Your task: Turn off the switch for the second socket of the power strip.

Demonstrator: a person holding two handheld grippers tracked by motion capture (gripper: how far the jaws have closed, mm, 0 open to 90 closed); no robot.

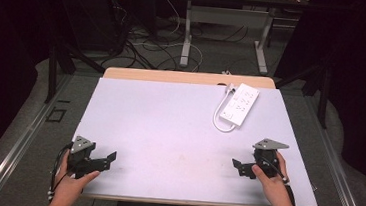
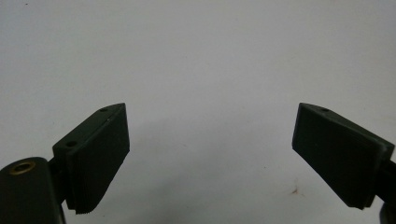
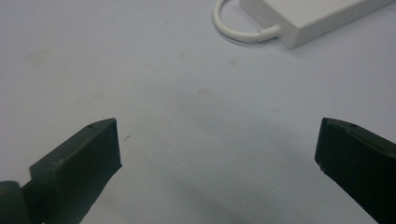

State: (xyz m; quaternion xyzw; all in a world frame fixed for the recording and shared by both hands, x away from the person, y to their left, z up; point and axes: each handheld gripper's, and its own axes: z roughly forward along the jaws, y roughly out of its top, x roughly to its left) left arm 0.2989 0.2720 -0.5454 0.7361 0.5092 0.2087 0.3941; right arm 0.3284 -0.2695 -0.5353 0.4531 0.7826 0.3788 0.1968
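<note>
Judging the white plastic rectangular power strip (image 1: 240, 105) rigid and light, we'd grip its long sides; right gripper (image 1: 238, 167) and left gripper (image 1: 111, 158) gape wide, empty.

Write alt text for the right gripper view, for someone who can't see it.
The open right gripper, its two black jaws spread wide with nothing between them, hovers over a pale table. Beyond it lies a white power strip with its looped cord.
</note>
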